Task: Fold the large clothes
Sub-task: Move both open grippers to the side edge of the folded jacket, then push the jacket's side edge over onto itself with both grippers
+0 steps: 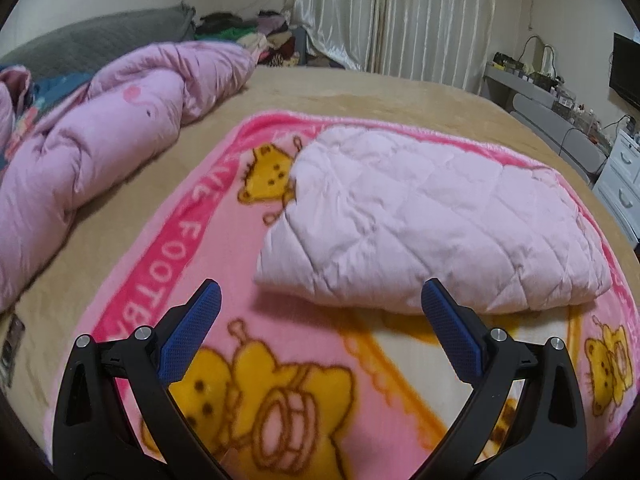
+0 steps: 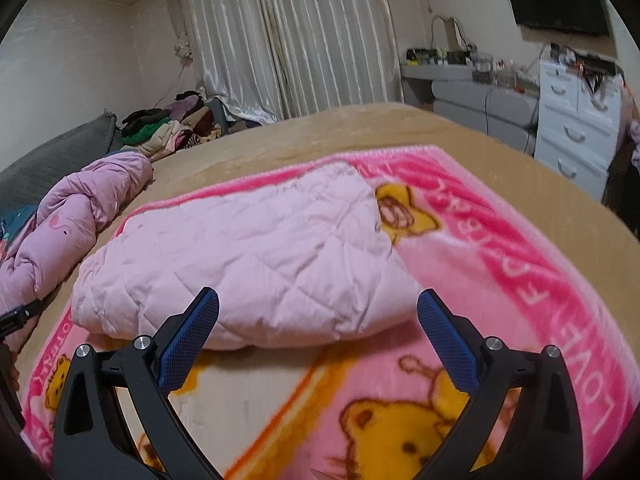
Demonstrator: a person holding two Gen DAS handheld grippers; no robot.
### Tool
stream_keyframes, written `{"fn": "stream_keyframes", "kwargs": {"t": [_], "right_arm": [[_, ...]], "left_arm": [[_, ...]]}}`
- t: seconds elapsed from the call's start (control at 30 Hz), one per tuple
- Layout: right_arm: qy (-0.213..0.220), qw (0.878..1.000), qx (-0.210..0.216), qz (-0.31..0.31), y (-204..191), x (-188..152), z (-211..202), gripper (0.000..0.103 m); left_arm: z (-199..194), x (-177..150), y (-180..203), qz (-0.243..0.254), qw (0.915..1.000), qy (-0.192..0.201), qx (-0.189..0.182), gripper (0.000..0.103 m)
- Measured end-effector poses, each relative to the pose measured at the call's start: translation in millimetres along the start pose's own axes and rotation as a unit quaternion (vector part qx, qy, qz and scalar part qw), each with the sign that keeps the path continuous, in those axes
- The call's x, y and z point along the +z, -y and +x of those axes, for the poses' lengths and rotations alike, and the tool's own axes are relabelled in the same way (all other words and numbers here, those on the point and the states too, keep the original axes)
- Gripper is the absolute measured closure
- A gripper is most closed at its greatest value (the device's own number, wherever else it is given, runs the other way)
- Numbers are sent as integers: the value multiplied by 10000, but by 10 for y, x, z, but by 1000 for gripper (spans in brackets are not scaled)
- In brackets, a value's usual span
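Garment: a pale pink quilted garment is lying folded into a thick, roughly rectangular bundle.
Surface: diamond stitching is showing across the top, with soft creases running through it.
Pose: it is resting flat, its rounded folded edge facing the cameras.
Place: it is sitting on a pink bear-print blanket, toward that blanket's far half.

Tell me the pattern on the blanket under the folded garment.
Pink fleece blanket with yellow cartoon bears, hot-pink lettered border; clearest in the right wrist view.
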State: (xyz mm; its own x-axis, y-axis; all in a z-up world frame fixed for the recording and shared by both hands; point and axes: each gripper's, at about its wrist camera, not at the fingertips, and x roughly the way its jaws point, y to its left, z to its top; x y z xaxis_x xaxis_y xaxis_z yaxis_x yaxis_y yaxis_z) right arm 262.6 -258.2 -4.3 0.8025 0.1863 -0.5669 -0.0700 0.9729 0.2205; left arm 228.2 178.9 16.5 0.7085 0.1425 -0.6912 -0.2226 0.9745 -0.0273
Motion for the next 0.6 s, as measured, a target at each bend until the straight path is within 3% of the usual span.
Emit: {"fn": "stream_keyframes", "kwargs": {"t": [0.27, 0.33, 0.4, 0.6], "right_arm": [[-429, 9964, 93, 727, 111, -299, 310, 4], [-529, 9930, 112, 1049, 145, -339, 429, 4], [-606, 9895, 149, 1302, 166, -346, 534, 4], [-794, 9714, 241, 2223, 310, -337, 864, 4]], "left_arm": [[366, -242, -89, -657, 9941, -727, -473, 9], [457, -264, -138, -1024, 9878, -888, -767, 9], [563, -267, -207, -1512, 9761, -1021, -1179, 9], [879, -259, -323, -2512, 9455, -1225, -1668, 9]]}}
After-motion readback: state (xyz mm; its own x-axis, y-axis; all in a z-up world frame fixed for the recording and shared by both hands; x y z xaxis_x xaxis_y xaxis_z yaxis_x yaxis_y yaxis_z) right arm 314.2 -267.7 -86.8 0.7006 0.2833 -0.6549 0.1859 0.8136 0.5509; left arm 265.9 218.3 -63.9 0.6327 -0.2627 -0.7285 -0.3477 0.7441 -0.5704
